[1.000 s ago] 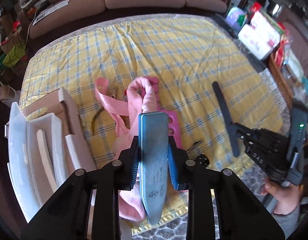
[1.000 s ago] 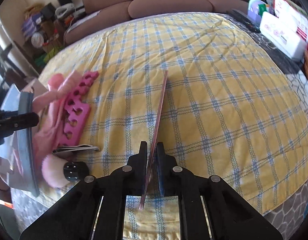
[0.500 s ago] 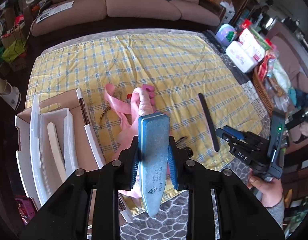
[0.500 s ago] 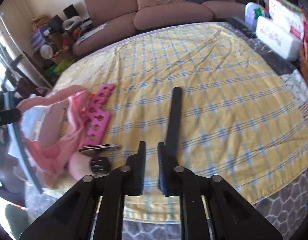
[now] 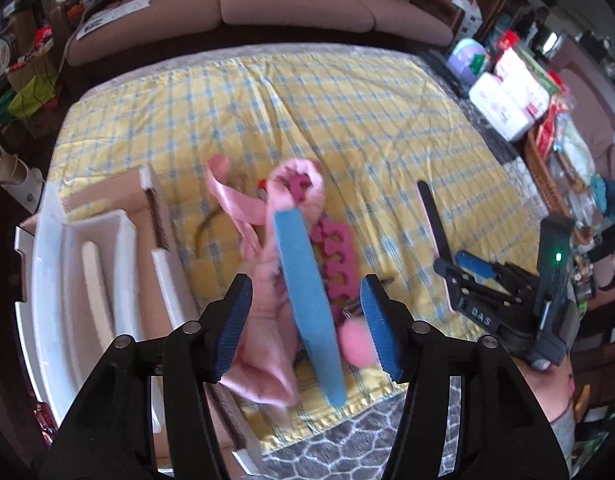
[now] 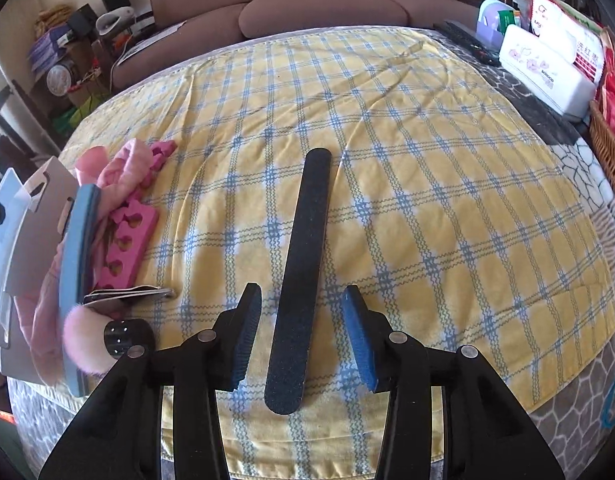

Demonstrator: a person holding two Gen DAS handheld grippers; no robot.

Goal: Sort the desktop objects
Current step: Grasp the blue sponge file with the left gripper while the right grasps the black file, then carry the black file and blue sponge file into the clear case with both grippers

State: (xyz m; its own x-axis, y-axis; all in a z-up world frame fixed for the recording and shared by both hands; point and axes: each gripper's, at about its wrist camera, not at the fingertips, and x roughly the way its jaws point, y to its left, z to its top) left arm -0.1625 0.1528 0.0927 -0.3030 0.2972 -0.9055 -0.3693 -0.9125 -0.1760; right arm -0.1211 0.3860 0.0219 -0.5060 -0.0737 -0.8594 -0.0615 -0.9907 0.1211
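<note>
Left wrist view: the left tool (image 5: 307, 316) is opening, released; the blue buffer block (image 5: 307, 300) is sitting loose and tilted between its jaws over the pink cloth (image 5: 267, 352) at the counter's near edge, beside the white organizer tray (image 5: 91, 280). Risk: it may be sliding off.

Right wrist view: the right tool (image 6: 303, 336) is opening, released; the black nail file (image 6: 301, 276) is lying flat between its jaws, overhanging nothing. Risk: regripping may be skidding it on the yellow checked cloth (image 6: 427, 200).

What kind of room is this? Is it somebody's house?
Probably a living room in a home. There is a brown sofa behind the table, a yellow checked tablecloth over it, and household clutter such as a wicker basket alongside.
</note>
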